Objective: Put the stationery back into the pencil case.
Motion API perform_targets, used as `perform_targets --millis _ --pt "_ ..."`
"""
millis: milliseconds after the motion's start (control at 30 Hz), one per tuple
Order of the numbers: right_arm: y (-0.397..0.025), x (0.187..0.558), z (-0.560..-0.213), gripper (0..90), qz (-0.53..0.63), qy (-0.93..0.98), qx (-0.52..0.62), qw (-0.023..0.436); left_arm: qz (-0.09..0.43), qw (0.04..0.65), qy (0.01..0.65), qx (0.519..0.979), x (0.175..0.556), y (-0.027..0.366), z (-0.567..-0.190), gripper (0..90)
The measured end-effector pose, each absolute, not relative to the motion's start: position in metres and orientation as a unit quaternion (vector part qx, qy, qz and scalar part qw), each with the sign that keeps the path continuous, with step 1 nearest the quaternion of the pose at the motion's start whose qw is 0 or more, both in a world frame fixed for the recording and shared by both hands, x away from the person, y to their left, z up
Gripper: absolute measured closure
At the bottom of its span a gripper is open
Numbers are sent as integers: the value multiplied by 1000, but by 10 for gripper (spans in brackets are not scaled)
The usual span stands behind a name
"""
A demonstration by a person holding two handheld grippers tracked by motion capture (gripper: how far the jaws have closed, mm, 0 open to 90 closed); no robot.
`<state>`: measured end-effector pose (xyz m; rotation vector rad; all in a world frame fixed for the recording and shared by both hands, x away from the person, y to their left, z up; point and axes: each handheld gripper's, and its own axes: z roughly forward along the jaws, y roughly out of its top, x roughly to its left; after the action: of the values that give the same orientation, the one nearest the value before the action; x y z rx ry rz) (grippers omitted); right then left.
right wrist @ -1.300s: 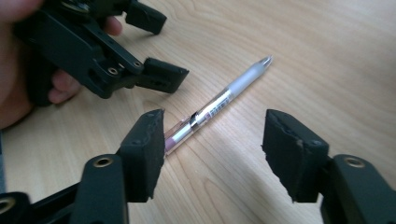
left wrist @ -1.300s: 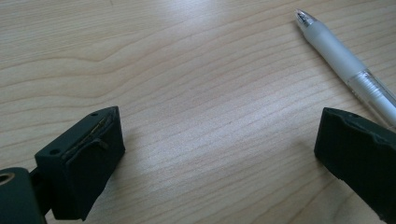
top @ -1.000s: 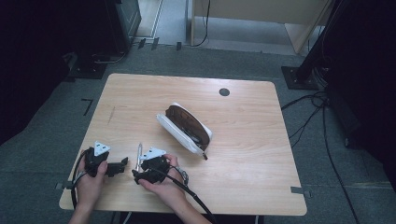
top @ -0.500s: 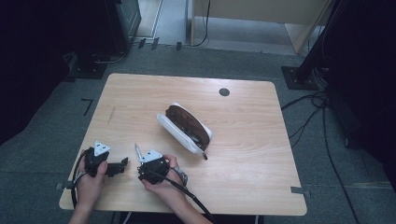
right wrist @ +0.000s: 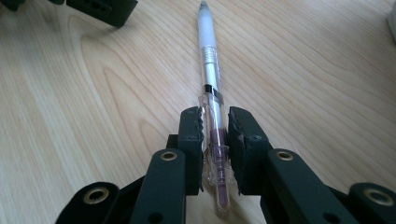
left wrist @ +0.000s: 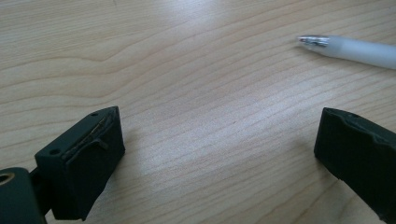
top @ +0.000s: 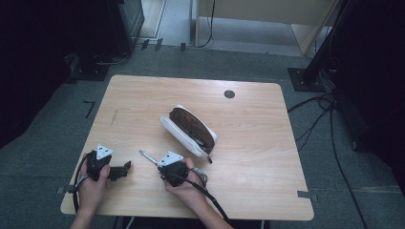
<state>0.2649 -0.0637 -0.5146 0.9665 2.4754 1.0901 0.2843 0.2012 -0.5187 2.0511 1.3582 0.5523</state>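
A clear pen [right wrist: 210,79] with a frosted white grip lies along the wooden table, its tip pointing away from me. My right gripper [right wrist: 215,126] is shut on the pen's back end, seen from above as my right gripper [top: 165,164] with the pen [top: 147,157] sticking out to the upper left. My left gripper [top: 125,168] rests near the front left edge, jaws wide open with bare wood between them. The pen tip [left wrist: 345,45] lies just beyond that open gripper [left wrist: 219,140]. An open white pencil case [top: 188,129] with a brown lining lies at the table's middle.
The wooden table [top: 248,157] has a dark round cable hole [top: 229,94] near its far edge. Cables trail from both grippers over the front edge. Dark stands and cables [top: 325,105] sit on the grey floor around the table.
My right gripper has slid the pen slightly left and lowered it flatter toward the table. My left gripper has barely moved.
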Motion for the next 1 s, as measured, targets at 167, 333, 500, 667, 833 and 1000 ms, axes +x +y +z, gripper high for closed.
perform_targets --millis 167,333,500,667,833,1000 --pt "-67 266 -515 635 384 851 336 125 208 305 511 776 285 201 -519 15" --pt "-55 271 -516 647 386 852 332 126 208 305 511 776 285 201 -519 16" --pt "-48 270 -517 723 387 854 320 135 208 307 510 776 285 201 -519 16" --pt "-55 269 -517 778 389 852 324 132 208 307 510 776 285 201 -519 16" --pt "-61 268 -515 794 393 850 325 131 207 306 509 777 285 201 -519 16" --pt "-66 268 -510 807 396 849 322 135 208 306 509 777 285 201 -519 16"
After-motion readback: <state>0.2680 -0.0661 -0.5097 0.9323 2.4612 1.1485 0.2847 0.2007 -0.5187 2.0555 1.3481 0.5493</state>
